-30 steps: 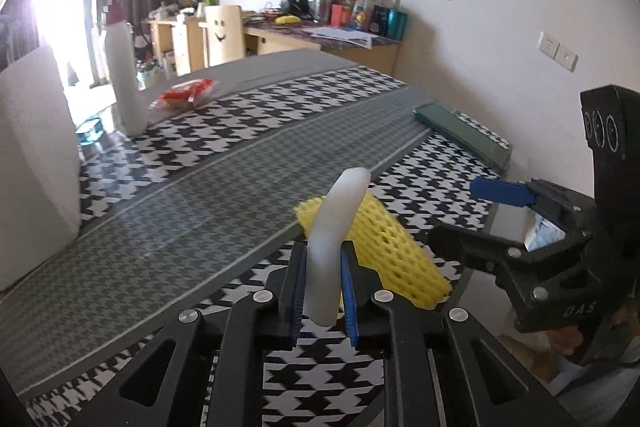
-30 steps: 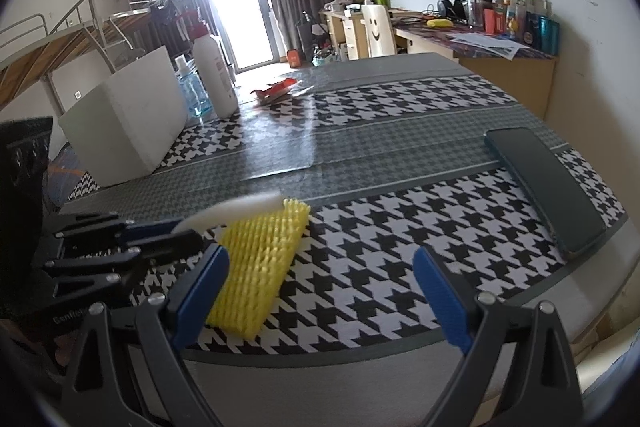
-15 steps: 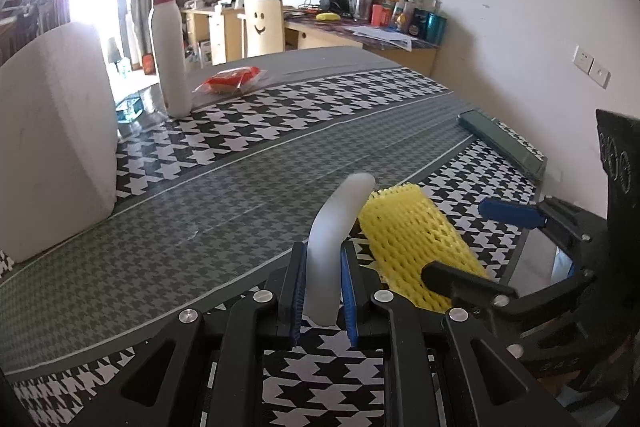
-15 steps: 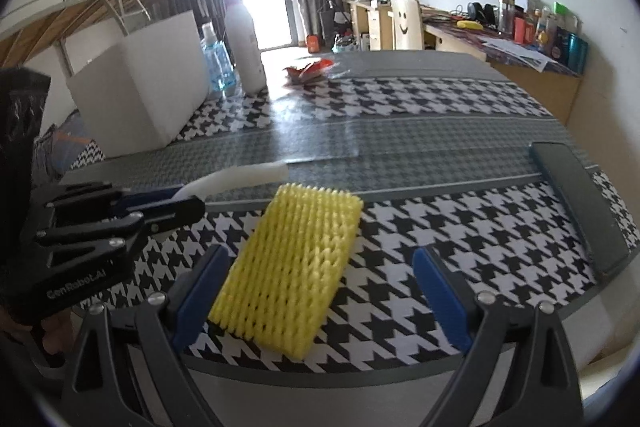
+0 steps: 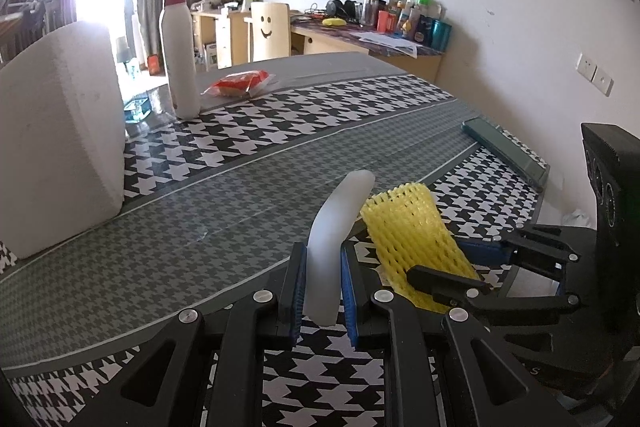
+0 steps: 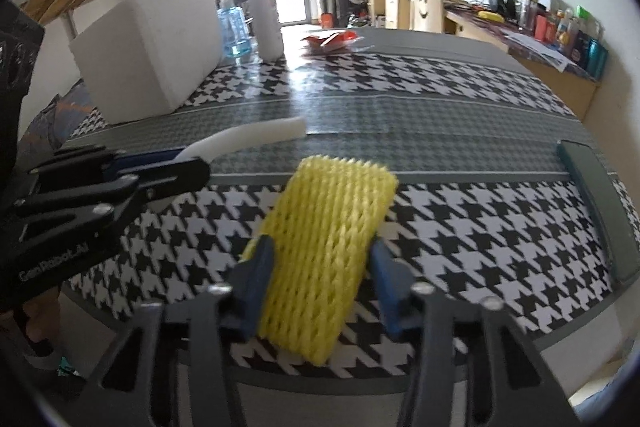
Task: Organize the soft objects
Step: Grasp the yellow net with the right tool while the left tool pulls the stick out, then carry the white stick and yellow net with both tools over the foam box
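A yellow foam net sleeve lies on the houndstooth tablecloth near the table's front edge. My right gripper straddles its near half. Its jaws are closing and the blue pads touch both sides of the net. In the left wrist view the yellow foam net sleeve arches up slightly between those fingers. My left gripper is shut on a curved white foam strip, which sticks up and forward just left of the net. The left gripper also shows at the left of the right wrist view.
A big white foam block stands at the left, with a white pump bottle and a red packet behind it. A blue bottle sits beside the pump bottle. A dark green flat case lies along the right table edge.
My right gripper moved over the yellow net and its jaws came in from wide open onto the net's sides. The left gripper kept its hold on the white strip and hardly moved.
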Demonstrator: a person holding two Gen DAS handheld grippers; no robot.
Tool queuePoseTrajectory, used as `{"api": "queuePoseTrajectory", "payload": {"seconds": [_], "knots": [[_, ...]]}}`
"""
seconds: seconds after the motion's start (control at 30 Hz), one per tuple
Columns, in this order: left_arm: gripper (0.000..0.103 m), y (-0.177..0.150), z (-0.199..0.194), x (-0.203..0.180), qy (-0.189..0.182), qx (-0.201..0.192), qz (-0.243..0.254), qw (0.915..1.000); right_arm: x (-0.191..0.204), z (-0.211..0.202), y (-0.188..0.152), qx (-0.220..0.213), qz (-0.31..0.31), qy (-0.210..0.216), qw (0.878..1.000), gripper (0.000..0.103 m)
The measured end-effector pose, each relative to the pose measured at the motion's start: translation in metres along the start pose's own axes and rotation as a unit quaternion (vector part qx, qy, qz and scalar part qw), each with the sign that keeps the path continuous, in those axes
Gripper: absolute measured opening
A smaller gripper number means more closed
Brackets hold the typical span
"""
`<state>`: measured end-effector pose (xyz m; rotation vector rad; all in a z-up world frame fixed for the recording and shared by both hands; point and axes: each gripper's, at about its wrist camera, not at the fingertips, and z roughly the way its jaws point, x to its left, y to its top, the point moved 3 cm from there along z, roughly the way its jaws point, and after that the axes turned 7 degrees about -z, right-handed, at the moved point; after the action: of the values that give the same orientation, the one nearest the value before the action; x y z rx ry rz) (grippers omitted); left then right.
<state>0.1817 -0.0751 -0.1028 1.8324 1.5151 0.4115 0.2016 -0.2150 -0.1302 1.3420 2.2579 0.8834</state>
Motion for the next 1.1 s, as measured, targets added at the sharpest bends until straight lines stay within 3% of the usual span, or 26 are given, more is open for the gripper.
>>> {"api": "queuePoseTrajectory", "payload": {"seconds": [0.07, 0.17, 1.1], "knots": [[0.018, 0.0, -0.002, 0.002, 0.002, -0.003, -0.003, 1.0, 0.001, -0.001, 0.001, -0.001, 0.002, 0.003, 1.0, 0.032], [0.018, 0.001, -0.006, 0.004, 0.004, -0.009, -0.006, 0.9999, -0.002, -0.007, 0.005, -0.013, 0.005, 0.003, 1.0, 0.012], [0.018, 0.019, -0.036, 0.017, 0.025, -0.051, -0.012, 0.9983, -0.005, -0.028, 0.042, -0.059, 0.002, -0.004, 0.998, 0.012]]}}
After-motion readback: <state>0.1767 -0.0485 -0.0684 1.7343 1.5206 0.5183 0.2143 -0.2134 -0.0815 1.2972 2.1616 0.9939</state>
